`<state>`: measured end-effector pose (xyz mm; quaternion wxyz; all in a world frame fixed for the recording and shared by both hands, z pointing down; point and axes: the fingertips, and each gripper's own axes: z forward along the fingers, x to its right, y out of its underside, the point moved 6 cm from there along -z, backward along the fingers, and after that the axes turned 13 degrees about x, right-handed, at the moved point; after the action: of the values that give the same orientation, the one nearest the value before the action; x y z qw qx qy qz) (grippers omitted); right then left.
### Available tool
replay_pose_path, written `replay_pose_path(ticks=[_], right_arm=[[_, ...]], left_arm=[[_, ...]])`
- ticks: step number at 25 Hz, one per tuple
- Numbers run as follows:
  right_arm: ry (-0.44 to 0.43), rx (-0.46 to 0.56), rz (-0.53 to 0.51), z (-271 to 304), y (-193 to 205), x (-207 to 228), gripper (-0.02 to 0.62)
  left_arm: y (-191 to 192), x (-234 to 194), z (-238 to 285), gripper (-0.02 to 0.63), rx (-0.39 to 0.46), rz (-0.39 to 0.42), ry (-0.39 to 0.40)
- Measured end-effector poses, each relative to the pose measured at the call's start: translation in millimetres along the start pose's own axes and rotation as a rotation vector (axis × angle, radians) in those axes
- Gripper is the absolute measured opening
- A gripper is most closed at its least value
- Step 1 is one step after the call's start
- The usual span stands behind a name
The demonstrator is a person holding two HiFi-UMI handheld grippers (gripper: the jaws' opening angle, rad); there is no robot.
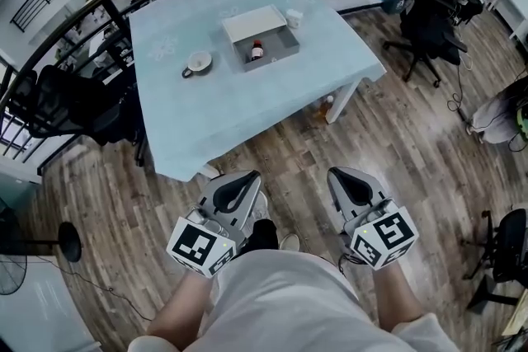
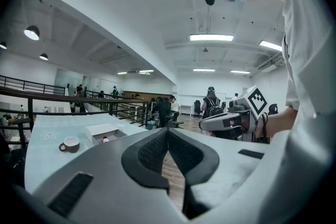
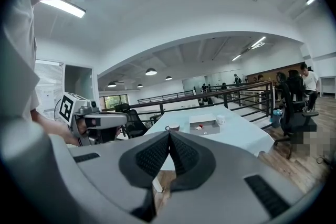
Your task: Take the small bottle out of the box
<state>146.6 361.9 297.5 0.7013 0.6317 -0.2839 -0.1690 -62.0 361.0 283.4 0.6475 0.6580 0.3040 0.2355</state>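
- Left gripper [image 1: 238,181] and right gripper [image 1: 346,177] are held clenched and empty, well apart from the table [image 1: 247,111].
- Small bottle [image 1: 257,51] is located inside the open box [image 1: 285,53] on that table.
- Small bottle may be knocked over, or the box wall struck, if jaws are not opened before entry.

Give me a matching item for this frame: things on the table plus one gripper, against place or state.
Things: 1 small bottle; 2 mug; 3 white cup; 4 left gripper.
Places or states, head view: a left of the box; b shut, empty; c inside the box; d at the box's far right corner.
Pairs: 1-c; 2-a; 3-d; 4-b.
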Motion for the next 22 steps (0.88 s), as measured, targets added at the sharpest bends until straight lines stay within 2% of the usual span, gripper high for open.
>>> replay_pose_path(ticks=[13,22], right_arm=[[0.013,-0.062,0.014,114,7,26,0.021],[0.039,-0.090,0.034,195,6,52,0.021]], left_arm=[[20,-110,41,0.021,-0.027,-0.065,0.004],[20,-194,82,0.021,-0.052,-0.077,0.025]])
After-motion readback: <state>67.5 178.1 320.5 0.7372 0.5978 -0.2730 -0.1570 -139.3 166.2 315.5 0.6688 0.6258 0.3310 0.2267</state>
